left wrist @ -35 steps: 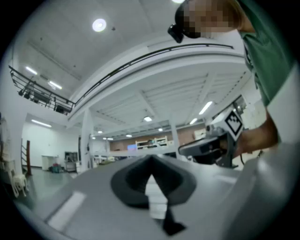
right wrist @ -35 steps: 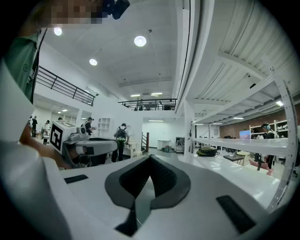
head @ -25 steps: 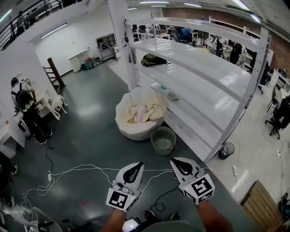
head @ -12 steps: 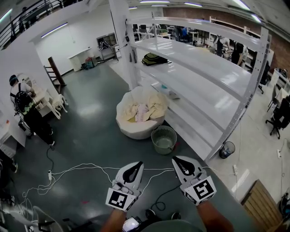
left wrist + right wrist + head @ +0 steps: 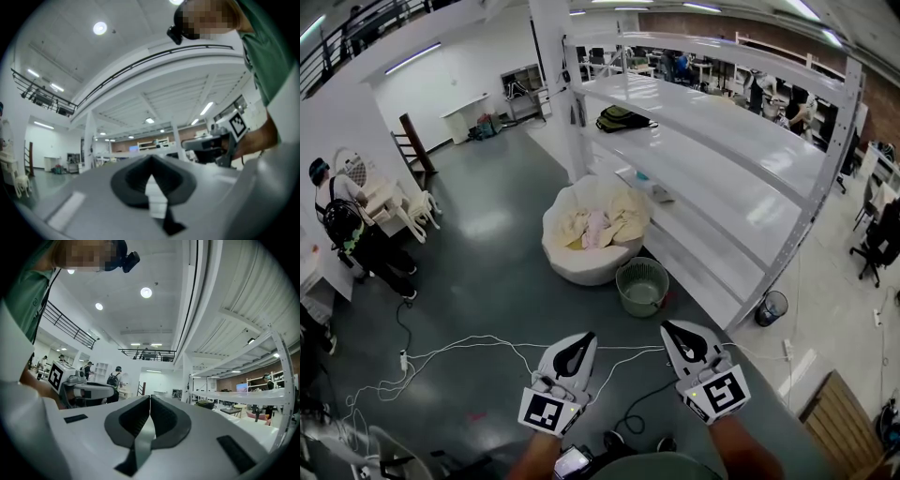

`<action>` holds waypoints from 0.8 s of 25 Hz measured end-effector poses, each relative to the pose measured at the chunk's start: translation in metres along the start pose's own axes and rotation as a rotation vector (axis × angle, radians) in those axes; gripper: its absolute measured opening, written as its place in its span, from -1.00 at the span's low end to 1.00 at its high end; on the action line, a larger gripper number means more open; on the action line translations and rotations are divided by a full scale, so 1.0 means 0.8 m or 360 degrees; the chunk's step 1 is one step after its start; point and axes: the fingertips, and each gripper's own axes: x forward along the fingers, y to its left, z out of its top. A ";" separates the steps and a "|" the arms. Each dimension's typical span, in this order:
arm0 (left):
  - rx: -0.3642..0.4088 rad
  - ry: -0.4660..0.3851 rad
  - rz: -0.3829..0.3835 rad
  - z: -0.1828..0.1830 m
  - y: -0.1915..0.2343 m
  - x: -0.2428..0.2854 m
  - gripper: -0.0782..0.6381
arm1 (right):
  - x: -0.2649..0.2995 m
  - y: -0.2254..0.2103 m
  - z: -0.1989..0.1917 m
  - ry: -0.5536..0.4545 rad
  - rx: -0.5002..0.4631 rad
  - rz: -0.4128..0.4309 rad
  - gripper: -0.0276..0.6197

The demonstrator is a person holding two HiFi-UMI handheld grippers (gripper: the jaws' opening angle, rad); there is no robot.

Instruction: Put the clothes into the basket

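Note:
A heap of cream and pink clothes (image 5: 595, 228) lies on a round white cushion (image 5: 581, 269) on the floor, ahead of me. Just to its right stands a green mesh basket (image 5: 642, 287), upright; I cannot make out anything in it. My left gripper (image 5: 580, 341) and right gripper (image 5: 674, 330) hover side by side well short of both, pointing forward. Each is shut with nothing between its jaws, as the left gripper view (image 5: 151, 159) and the right gripper view (image 5: 150, 398) show. Neither gripper view takes in the clothes or the basket.
A tall white shelving unit (image 5: 727, 155) runs along the right, with a dark backpack (image 5: 617, 120) on one shelf. White cables (image 5: 478, 353) trail over the floor in front of me. A small black bin (image 5: 769, 307) and a wooden pallet (image 5: 839, 422) are at right. A person (image 5: 352, 234) stands far left.
Both grippers stay shut and have hardly shifted in the picture. The cushion and basket sit slightly higher and further right in view. The person at far left has stepped a little leftward.

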 end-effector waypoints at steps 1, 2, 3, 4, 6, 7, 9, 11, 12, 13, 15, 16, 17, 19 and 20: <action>-0.0001 -0.0008 0.0003 0.000 0.005 -0.002 -0.78 | 0.003 0.002 0.000 -0.0002 0.0000 -0.0002 -0.90; -0.0009 -0.0017 0.0006 0.000 0.010 -0.003 -0.78 | 0.007 0.003 -0.001 -0.0006 -0.0001 -0.0003 -0.90; -0.0020 -0.0019 0.0008 -0.002 0.015 -0.004 -0.78 | 0.011 0.005 -0.001 -0.0012 -0.0001 -0.0004 -0.90; -0.0027 -0.0012 0.0002 -0.006 0.021 -0.004 -0.78 | 0.016 0.006 -0.003 -0.0019 0.0002 -0.0005 -0.90; -0.0020 0.0007 -0.0034 -0.016 0.030 -0.002 -0.78 | 0.026 0.011 -0.007 -0.0031 0.0015 -0.0009 -0.90; -0.0007 0.0007 -0.0057 -0.018 0.032 -0.001 -0.78 | 0.031 0.014 -0.009 -0.0036 0.0022 -0.0012 -0.90; 0.0003 -0.0028 -0.0087 -0.013 0.038 -0.002 -0.78 | 0.039 0.020 -0.011 -0.0046 0.0020 -0.0022 -0.90; -0.0029 -0.0077 -0.0064 -0.008 0.052 -0.005 -0.78 | 0.053 0.022 -0.013 -0.0042 -0.0008 -0.0029 -0.90; -0.0042 -0.0085 -0.0036 -0.009 0.062 -0.007 -0.78 | 0.063 0.022 -0.014 -0.0041 -0.0024 -0.0022 -0.90; -0.0039 -0.0085 -0.0010 -0.011 0.071 -0.011 -0.78 | 0.072 0.023 -0.013 -0.0049 -0.0039 -0.0009 -0.90; 0.0010 -0.0071 -0.0003 -0.015 0.078 -0.022 -0.78 | 0.077 0.029 -0.011 -0.0056 -0.0040 0.0002 -0.90; 0.0030 -0.0058 -0.0018 -0.017 0.078 -0.028 -0.78 | 0.073 0.033 -0.009 -0.0051 -0.0030 -0.0009 -0.90; 0.0036 -0.0048 -0.0034 -0.018 0.079 -0.031 -0.78 | 0.070 0.035 -0.008 -0.0044 -0.0021 -0.0026 -0.90; 0.0027 -0.0045 -0.0038 -0.019 0.087 -0.030 -0.78 | 0.073 0.035 -0.007 -0.0033 -0.0014 -0.0043 -0.90; 0.0017 -0.0050 -0.0025 -0.018 0.092 -0.030 -0.78 | 0.077 0.035 -0.005 -0.0024 -0.0012 -0.0038 -0.90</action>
